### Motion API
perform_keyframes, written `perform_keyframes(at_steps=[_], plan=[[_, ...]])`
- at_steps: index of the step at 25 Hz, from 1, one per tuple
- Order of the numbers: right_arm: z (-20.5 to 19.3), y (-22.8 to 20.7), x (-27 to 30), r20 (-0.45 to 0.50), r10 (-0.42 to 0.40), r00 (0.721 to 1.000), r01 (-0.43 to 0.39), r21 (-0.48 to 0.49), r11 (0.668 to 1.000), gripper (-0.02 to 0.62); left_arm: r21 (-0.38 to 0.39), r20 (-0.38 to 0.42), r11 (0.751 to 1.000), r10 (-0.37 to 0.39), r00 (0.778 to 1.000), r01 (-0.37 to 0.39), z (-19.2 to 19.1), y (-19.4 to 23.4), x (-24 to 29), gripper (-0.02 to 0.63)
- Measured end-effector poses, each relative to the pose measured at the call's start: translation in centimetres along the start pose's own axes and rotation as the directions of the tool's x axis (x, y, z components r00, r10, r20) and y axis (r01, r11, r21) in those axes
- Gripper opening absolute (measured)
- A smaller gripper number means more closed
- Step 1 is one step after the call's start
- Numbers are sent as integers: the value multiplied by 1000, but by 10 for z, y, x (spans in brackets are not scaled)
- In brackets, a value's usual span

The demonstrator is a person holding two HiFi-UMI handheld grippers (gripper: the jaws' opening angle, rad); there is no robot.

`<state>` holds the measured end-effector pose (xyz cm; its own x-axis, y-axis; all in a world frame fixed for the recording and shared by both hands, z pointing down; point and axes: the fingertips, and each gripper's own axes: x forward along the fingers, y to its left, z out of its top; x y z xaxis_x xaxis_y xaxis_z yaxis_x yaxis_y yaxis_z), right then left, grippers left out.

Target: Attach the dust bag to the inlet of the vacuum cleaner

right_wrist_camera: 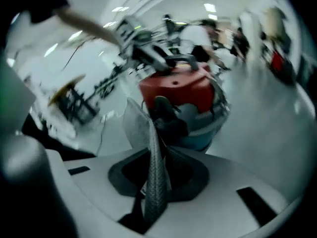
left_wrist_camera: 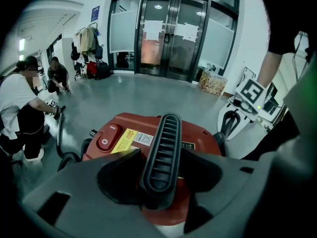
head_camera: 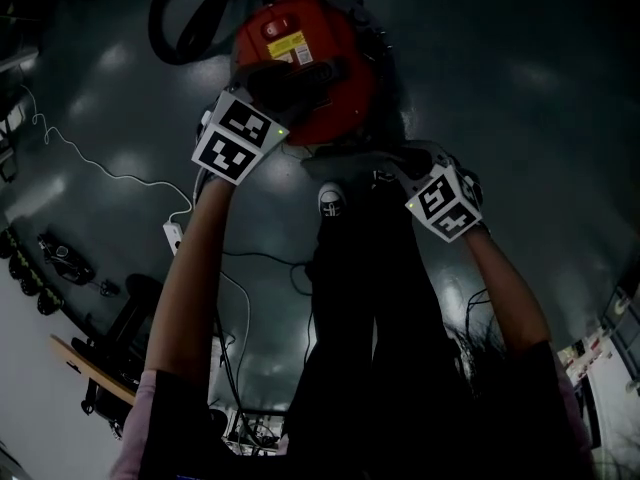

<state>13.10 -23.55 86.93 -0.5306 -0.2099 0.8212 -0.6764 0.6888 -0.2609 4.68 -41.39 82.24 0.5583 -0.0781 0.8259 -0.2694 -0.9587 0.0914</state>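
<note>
One vacuum cleaner (head_camera: 312, 63), one dust bag (right_wrist_camera: 152, 172), two grippers (left_wrist_camera: 161, 177) (right_wrist_camera: 157, 192)

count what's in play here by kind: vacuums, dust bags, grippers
vacuum cleaner: 1
dust bag: 1
grippers: 2 (left gripper shut on the handle of the vacuum cleaner; right gripper with jaws opening, dust bag between them)
total: 4

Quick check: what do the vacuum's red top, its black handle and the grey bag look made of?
Red top: moulded plastic, smooth, with a soft sheen from the lights.
Handle: matte black, ribbed; hard plastic or rubber, can't tell which.
Bag: probably woven or mesh fabric, judging by its fine crosshatch texture and limp fold, though the picture is blurred.
</note>
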Motion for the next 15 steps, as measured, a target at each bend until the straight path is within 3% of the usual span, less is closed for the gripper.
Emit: perform_keyframes(at_steps=[1, 2, 4, 5, 6, 8, 10, 15], plan=[[5, 3, 1, -39, -9, 999, 1, -202, 979, 72, 0, 1, 1000, 1, 1000, -1, 0, 0, 0, 236], [8, 5, 2, -67, -10, 998, -16, -366, 930, 75, 2, 3, 1000, 3, 1000, -3, 0, 0, 0, 236], [11, 7, 4, -90, 7, 996, -55, -539, 841, 77, 5, 6, 1000, 6, 1000, -6, 0, 1, 1, 236], [10, 7, 6, -89, 19, 996, -65, -556, 829, 77, 6, 7, 1000, 6, 1000, -7, 0, 2, 1, 236], [9, 6, 7, -83, 35, 996, -74, -533, 843, 77, 5, 7, 1000, 6, 1000, -6, 0, 2, 2, 236], [8, 5, 7, -76, 81, 994, -105, -407, 907, 77, 2, 4, 1000, 5, 1000, -5, 0, 2, 2, 236], [6, 4, 4, -94, 129, 987, -153, -329, 932, 77, -5, -1, 1000, 0, 1000, 0, 1, 1, 2, 236], [0, 4, -1, -229, 132, 964, -219, -412, 884, 77, -7, 7, 1000, -1, 1000, 1, 3, 1, 0, 236]])
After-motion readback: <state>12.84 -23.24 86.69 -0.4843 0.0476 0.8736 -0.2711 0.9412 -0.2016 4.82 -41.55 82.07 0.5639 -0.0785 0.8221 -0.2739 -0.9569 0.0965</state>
